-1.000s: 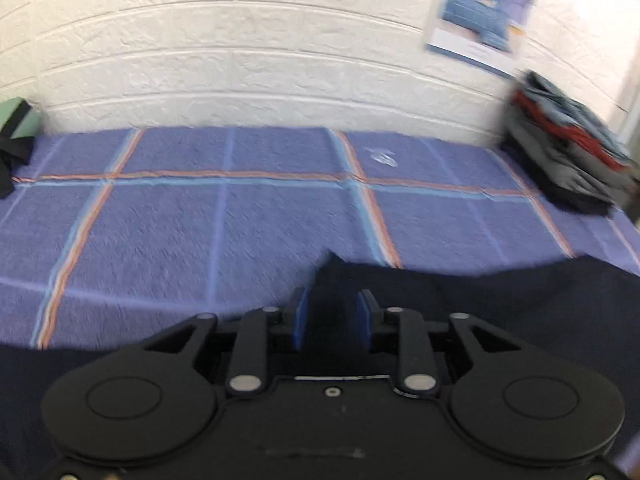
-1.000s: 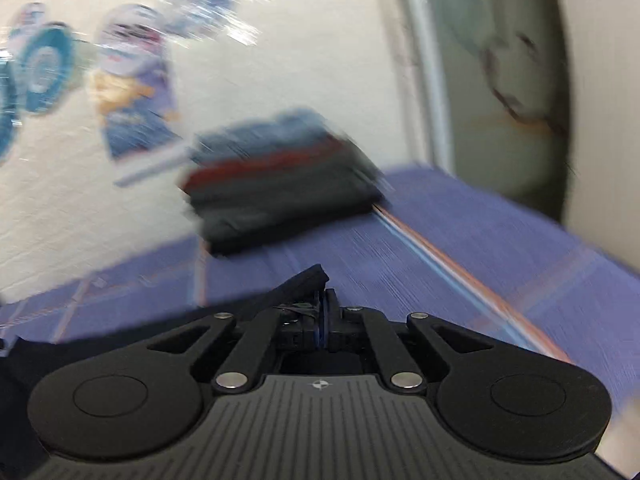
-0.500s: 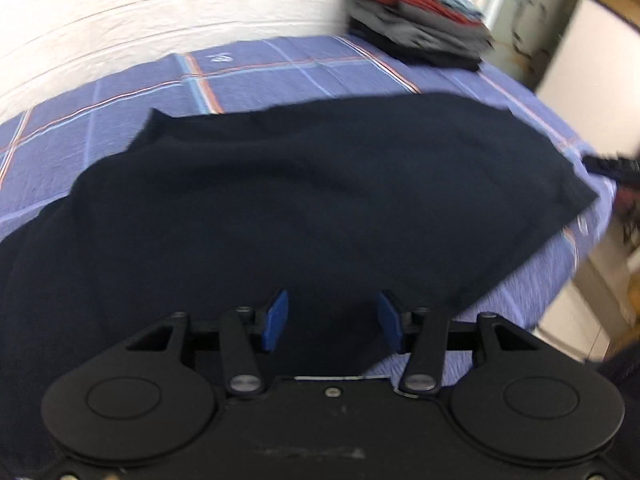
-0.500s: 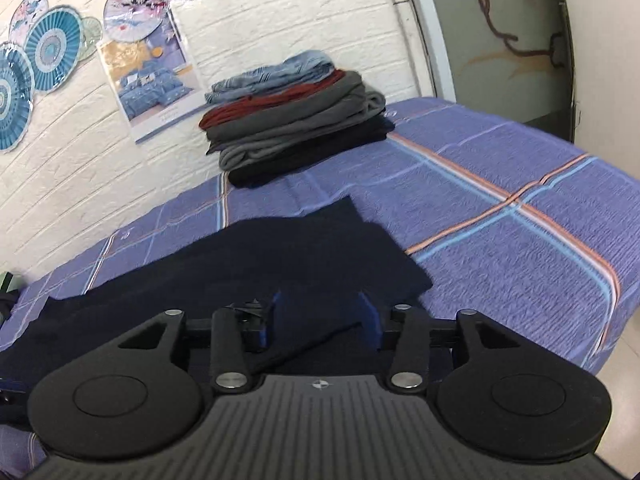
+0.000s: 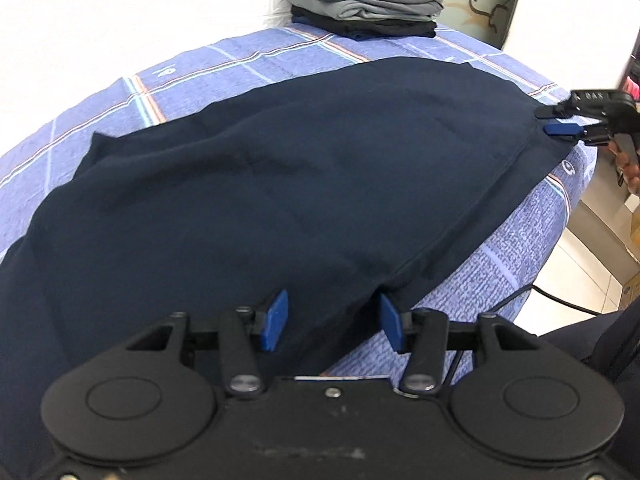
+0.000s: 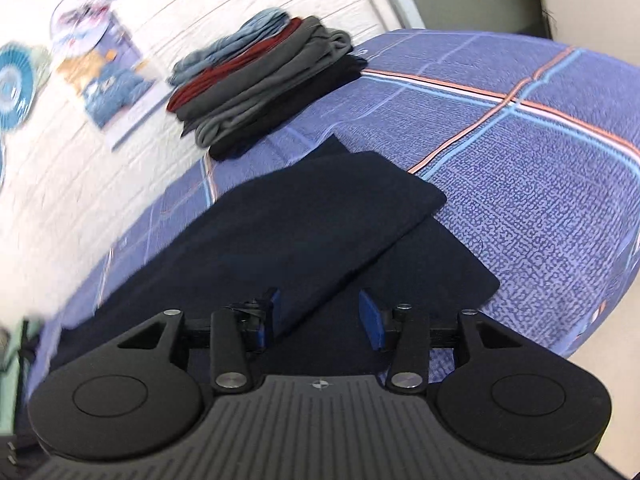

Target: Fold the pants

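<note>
Left wrist view: the bed (image 5: 520,240) has a blue checked cover, and the dark pants (image 5: 280,184) lie folded flat on it. A pile of folded clothes (image 5: 360,4) sits behind. Both the left gripper (image 5: 332,320) and the right gripper (image 6: 320,316) have just let go, jaws apart over the cloth.

— What does the left gripper (image 5: 332,322) look like, low in the left wrist frame?

— Matte black body, two round discs at the lower corners, silver pivot screws, and blue pads (image 5: 276,320) on its fingers. A thin black cable trails off at lower right.

— And the right gripper (image 6: 320,316)?

— Same black linkage and blue pads, but its base is ribbed grey with a small cross mark at the centre. At the right edge of the left wrist frame it bears white lettering.

— The person?

— Dark clothing at the lower right corner.
</note>
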`<state>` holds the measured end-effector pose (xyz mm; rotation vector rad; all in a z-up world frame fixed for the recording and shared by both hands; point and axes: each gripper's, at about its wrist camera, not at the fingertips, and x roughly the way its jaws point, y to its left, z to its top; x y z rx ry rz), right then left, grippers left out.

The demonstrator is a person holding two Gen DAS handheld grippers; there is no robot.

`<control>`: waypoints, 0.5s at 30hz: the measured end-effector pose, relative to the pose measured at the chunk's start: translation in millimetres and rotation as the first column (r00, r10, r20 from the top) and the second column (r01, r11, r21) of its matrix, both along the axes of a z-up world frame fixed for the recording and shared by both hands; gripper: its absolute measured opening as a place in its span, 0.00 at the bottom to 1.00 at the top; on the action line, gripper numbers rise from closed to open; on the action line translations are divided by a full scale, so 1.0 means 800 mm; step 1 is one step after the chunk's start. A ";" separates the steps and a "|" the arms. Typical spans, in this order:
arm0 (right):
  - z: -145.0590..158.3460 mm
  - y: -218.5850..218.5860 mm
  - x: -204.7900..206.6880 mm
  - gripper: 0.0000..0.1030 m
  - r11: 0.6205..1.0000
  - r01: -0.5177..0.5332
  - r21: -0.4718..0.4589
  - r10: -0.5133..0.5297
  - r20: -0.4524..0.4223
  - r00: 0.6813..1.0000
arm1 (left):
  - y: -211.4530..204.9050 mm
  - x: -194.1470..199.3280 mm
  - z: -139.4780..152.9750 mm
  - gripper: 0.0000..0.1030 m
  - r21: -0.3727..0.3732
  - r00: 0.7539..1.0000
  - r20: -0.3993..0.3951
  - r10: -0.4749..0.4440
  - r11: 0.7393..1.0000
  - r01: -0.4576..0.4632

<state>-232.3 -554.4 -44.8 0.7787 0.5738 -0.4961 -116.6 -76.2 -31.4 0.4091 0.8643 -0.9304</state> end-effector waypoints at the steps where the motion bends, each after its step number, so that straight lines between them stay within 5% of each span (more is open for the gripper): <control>1: -0.001 -0.002 0.003 0.74 1.000 0.015 0.005 -0.015 0.005 1.000 | -0.001 -0.001 0.000 0.49 0.002 1.000 0.006 -0.001 1.000 0.000; 3: -0.003 -0.008 0.010 0.74 0.999 0.045 0.015 -0.045 0.016 0.999 | -0.005 0.003 -0.002 0.49 0.009 1.000 0.011 0.006 1.000 -0.006; 5: -0.003 -0.014 0.018 0.67 0.997 0.076 0.018 -0.076 0.024 0.997 | -0.009 0.004 -0.002 0.34 0.013 1.000 0.018 0.022 1.000 -0.023; 6: -0.003 -0.017 0.024 0.56 0.996 0.083 0.008 -0.084 0.013 0.996 | -0.009 0.006 -0.002 0.18 0.010 0.999 0.015 0.030 1.000 -0.030; 7: -0.001 -0.021 0.032 0.16 0.997 0.077 -0.012 -0.077 -0.007 0.997 | -0.008 0.009 0.000 0.06 -0.003 0.999 0.000 0.037 0.999 -0.037; 8: 0.002 -0.025 0.040 0.05 0.997 0.071 -0.031 -0.072 -0.021 0.997 | -0.006 0.014 0.003 0.05 -0.024 0.999 -0.021 0.044 0.999 -0.044; 15: 0.094 -0.019 0.027 0.04 0.988 -0.016 -0.154 0.049 0.213 0.976 | 0.034 0.016 0.066 0.02 -0.173 0.997 -0.035 0.065 0.982 -0.070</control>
